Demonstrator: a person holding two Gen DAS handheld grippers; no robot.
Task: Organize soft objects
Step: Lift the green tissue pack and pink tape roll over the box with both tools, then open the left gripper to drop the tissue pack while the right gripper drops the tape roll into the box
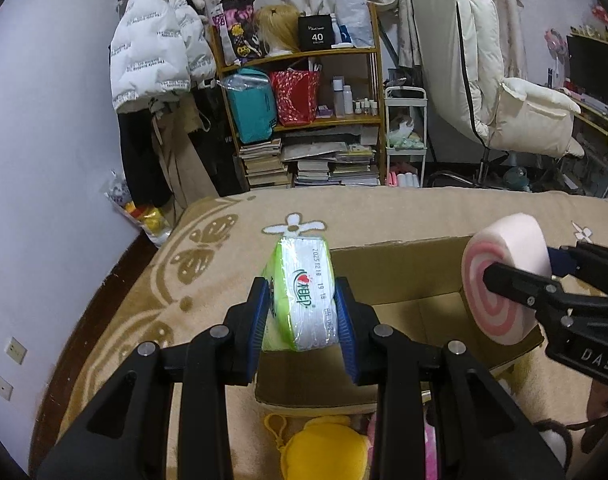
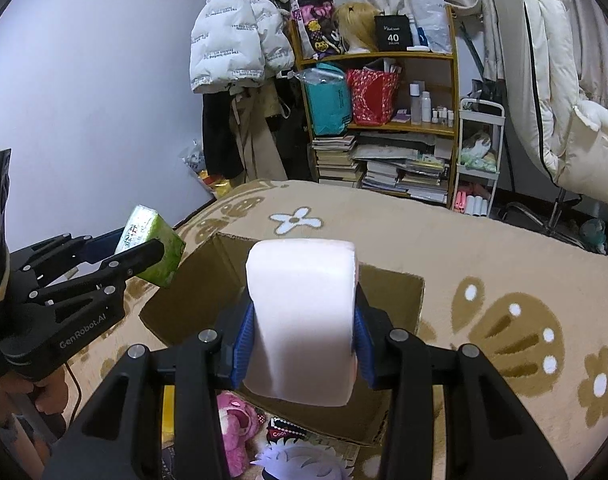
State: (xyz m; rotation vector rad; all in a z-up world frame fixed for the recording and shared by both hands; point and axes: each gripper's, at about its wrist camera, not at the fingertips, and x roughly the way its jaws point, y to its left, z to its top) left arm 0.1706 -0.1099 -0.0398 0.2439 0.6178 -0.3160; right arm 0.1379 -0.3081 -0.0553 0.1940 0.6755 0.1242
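My left gripper (image 1: 302, 312) is shut on a green and white tissue pack (image 1: 304, 292), held above the near left corner of an open cardboard box (image 1: 400, 268). My right gripper (image 2: 302, 336) is shut on a round pink swirl sponge cushion (image 2: 304, 312), held over the box (image 2: 404, 292). The cushion shows in the left wrist view (image 1: 504, 276) at the box's right side, its swirled face toward me. The tissue pack also shows in the right wrist view (image 2: 152, 240) at the box's left.
The box sits on a beige flowered blanket (image 1: 384, 212). A yellow plush (image 1: 324, 448) lies near me before the box. A pink plush (image 2: 236, 428) and other toys lie at the box's near edge. A bookshelf (image 1: 304, 112) and chair (image 1: 504, 80) stand behind.
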